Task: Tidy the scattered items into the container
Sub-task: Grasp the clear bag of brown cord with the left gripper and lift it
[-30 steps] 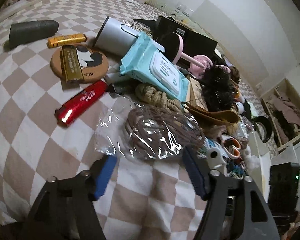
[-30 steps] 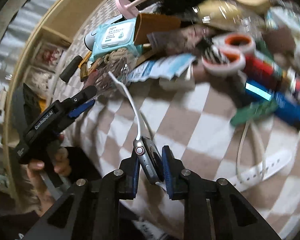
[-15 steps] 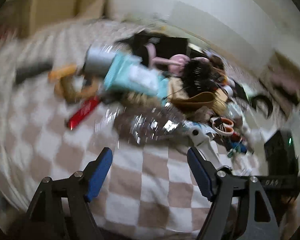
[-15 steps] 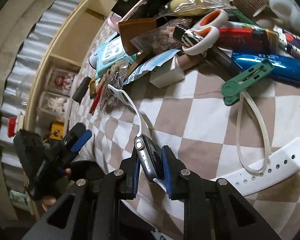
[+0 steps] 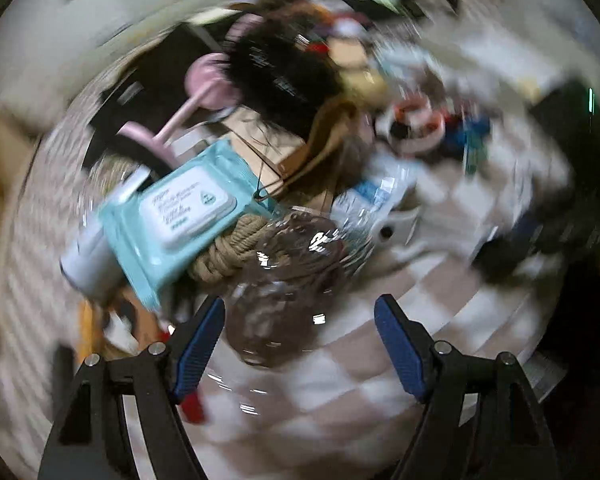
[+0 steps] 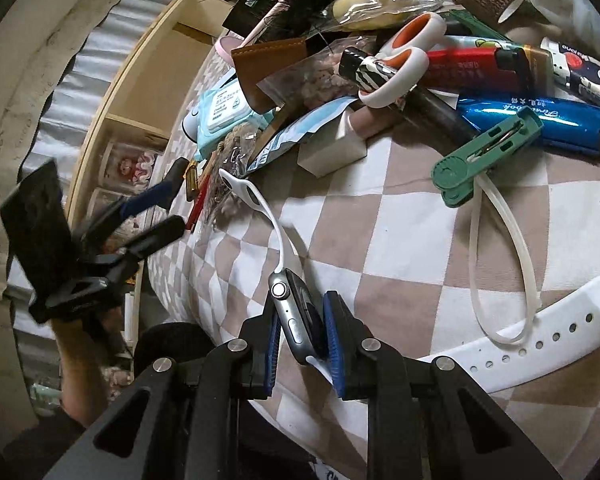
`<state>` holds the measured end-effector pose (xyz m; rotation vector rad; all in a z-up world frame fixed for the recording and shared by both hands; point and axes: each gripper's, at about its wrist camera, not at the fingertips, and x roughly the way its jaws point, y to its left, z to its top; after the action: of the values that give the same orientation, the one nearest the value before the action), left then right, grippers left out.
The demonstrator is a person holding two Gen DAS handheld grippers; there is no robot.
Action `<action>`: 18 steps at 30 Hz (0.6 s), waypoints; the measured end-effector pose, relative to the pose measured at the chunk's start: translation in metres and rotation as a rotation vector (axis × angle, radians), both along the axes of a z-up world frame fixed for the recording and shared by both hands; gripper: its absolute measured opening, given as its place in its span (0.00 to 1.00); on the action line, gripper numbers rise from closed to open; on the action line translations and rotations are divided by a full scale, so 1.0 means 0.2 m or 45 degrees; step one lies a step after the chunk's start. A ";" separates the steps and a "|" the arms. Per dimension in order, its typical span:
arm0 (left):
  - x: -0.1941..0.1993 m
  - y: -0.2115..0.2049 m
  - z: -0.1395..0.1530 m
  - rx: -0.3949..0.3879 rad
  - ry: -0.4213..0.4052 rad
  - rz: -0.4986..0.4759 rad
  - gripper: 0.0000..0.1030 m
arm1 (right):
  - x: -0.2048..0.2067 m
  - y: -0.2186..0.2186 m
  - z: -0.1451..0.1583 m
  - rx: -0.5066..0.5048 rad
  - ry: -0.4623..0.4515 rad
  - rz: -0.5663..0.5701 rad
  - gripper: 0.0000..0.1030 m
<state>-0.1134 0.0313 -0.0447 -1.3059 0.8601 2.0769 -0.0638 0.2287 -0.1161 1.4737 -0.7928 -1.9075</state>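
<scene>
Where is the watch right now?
In the right wrist view, the watch is pinched between the right tongs at bottom centre, its white strap lying on the checkered blanket near the green clip.

Left wrist view: low, close, blurred, facing the wipes pack (image 5: pixel 180 216). Right wrist view: near bed level, sharing that pack (image 6: pixel 224 110).
</scene>
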 end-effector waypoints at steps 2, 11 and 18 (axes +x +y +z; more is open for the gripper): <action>-0.03 0.01 -0.05 -0.062 -0.052 -0.097 0.75 | 0.00 0.00 0.00 -0.002 0.000 0.001 0.21; -0.24 0.01 -0.24 -0.143 -0.230 -0.172 0.78 | -0.01 0.00 -0.01 -0.011 -0.008 0.002 0.21; -0.29 -0.07 -0.23 -0.006 -0.278 -0.019 0.65 | -0.01 0.00 -0.01 -0.015 -0.012 0.004 0.21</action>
<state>-0.1705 0.0181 -0.0912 -1.4910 0.7759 1.8787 -0.0662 0.2282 -0.1185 1.4773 -0.8049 -1.8916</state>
